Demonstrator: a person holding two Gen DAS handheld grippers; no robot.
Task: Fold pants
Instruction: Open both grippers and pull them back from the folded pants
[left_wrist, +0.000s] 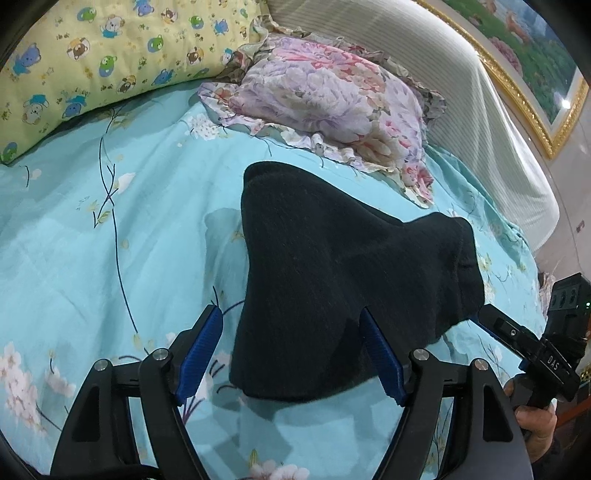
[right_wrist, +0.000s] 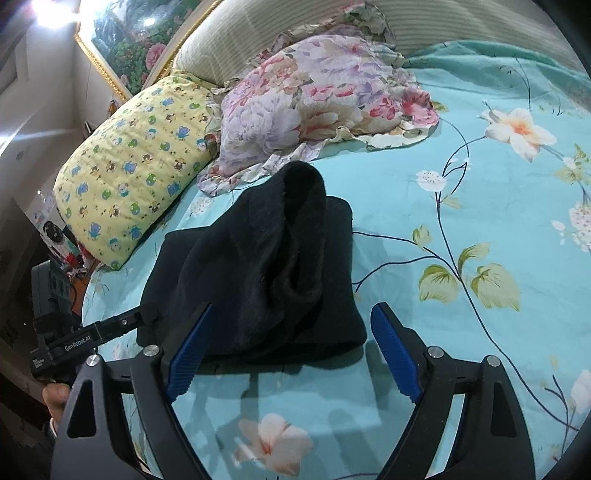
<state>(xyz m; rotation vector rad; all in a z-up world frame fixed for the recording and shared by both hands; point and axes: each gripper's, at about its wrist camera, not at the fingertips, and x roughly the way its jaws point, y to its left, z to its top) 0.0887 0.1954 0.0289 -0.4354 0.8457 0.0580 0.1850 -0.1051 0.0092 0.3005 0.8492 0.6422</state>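
Left wrist: left gripper (left_wrist: 291, 317) jaws spread, black pants (left_wrist: 332, 280) bunched just ahead on bedsheet (left_wrist: 92, 258); right gripper (right_wrist: 291, 314) jaws also spread, gripping nothing, pants between its fingers.

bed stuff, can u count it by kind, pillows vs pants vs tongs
pillows: 2, a yellow cartoon pillow and a floral pillow
black pants: 1
tongs: 2, left tongs and right tongs, both open
total: 5
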